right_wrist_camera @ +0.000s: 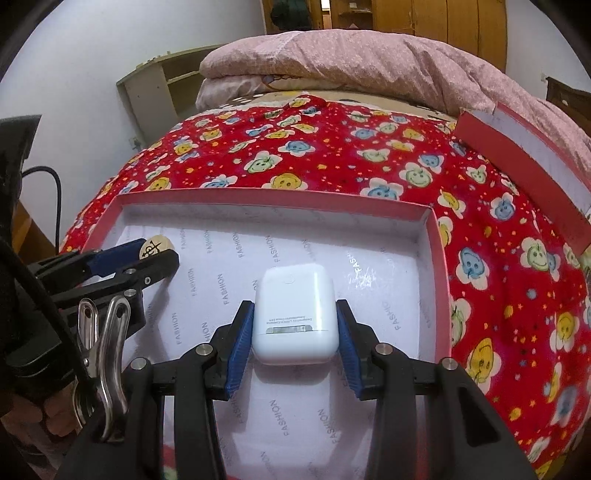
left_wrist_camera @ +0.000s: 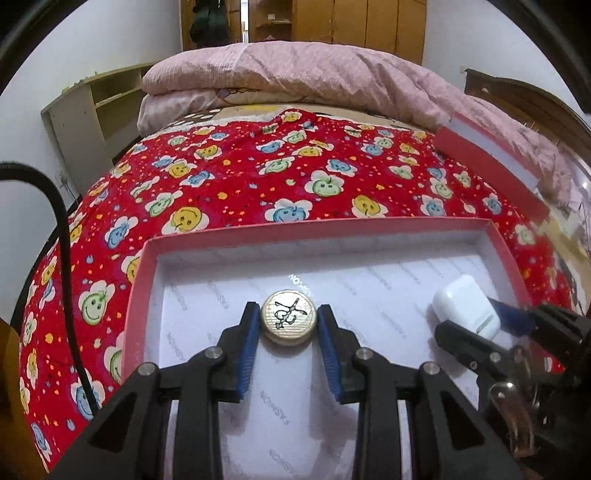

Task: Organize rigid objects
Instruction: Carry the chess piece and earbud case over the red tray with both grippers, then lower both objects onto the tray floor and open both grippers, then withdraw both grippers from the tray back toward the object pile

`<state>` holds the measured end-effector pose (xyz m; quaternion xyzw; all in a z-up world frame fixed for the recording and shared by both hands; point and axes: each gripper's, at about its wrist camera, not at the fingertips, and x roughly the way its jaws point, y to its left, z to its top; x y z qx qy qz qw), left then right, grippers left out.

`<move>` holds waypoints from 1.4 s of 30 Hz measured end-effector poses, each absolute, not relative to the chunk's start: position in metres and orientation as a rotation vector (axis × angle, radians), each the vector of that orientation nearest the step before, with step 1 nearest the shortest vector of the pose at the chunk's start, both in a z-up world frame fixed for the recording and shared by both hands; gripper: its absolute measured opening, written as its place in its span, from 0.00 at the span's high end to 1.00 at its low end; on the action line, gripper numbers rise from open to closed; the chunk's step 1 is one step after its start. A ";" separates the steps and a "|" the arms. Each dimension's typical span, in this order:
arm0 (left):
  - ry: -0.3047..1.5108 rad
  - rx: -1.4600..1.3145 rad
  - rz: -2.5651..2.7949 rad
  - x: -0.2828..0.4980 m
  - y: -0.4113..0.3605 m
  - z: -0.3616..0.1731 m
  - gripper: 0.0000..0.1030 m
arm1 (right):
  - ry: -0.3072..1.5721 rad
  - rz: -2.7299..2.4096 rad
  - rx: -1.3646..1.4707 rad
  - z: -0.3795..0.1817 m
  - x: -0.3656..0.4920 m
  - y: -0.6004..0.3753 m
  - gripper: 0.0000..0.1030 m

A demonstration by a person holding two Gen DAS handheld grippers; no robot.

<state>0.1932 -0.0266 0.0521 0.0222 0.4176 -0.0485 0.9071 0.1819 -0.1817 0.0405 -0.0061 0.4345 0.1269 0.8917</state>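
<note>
Your left gripper (left_wrist_camera: 288, 322) pinches the gold round tin (left_wrist_camera: 289, 316), your right gripper (right_wrist_camera: 294, 332) the white earbud case (right_wrist_camera: 294, 317), both over the pink box (right_wrist_camera: 439, 258). Let go too high and the tin could roll. Beyond: red smiley blanket (left_wrist_camera: 258, 177), box lid (right_wrist_camera: 524, 166), pink quilt (left_wrist_camera: 295, 70), wooden wardrobe (left_wrist_camera: 369, 22).

i see a red bedspread (left_wrist_camera: 258, 192) dotted with smiling flower faces in yellow, blue and green. on it sits a pink-rimmed cardboard box (left_wrist_camera: 140, 280), lined with white paper printed in grey lettering. my left gripper (left_wrist_camera: 286, 321), black with blue ribbed pads, frames a round gold tin with a black squiggle (left_wrist_camera: 289, 315). my right gripper (right_wrist_camera: 294, 328) matches, around a glossy white plastic case (right_wrist_camera: 293, 314). a pale pink quilt (right_wrist_camera: 351, 62) lies behind.
</note>
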 end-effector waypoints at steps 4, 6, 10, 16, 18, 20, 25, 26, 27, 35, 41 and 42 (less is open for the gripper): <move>0.846 0.064 -0.093 0.193 -0.028 0.051 0.68 | 0.892 0.256 -0.017 0.038 0.183 -0.181 0.57; 0.849 0.059 -0.094 0.193 -0.028 0.051 0.68 | 0.891 0.256 -0.018 0.038 0.184 -0.181 0.57; 0.848 0.063 -0.093 0.193 -0.028 0.051 0.68 | 0.892 0.256 -0.014 0.039 0.184 -0.181 0.57; 0.854 0.060 -0.103 0.194 -0.028 0.051 0.65 | 0.894 0.256 -0.009 0.037 0.185 -0.182 0.56; 0.861 0.061 -0.115 0.193 -0.030 0.051 0.53 | 0.900 0.264 -0.006 0.038 0.186 -0.182 0.52; 0.868 0.083 -0.096 0.192 -0.033 0.050 0.45 | 0.905 0.276 0.011 0.037 0.187 -0.183 0.49; 0.861 0.078 -0.085 0.187 -0.031 0.053 0.44 | 0.896 0.299 0.036 0.038 0.185 -0.184 0.45; 0.862 0.073 -0.085 0.186 -0.030 0.055 0.44 | 0.893 0.303 0.037 0.038 0.185 -0.184 0.44; 0.862 0.067 -0.084 0.185 -0.029 0.057 0.44 | 0.892 0.309 0.040 0.038 0.185 -0.184 0.44; 0.841 0.029 -0.094 0.166 -0.017 0.080 0.44 | 0.882 0.333 0.094 0.046 0.177 -0.193 0.43; 0.824 0.012 -0.077 0.141 -0.009 0.092 0.44 | 0.858 0.339 0.115 0.061 0.158 -0.201 0.42; 0.819 0.008 -0.073 0.136 -0.007 0.094 0.44 | 0.853 0.345 0.116 0.064 0.154 -0.202 0.42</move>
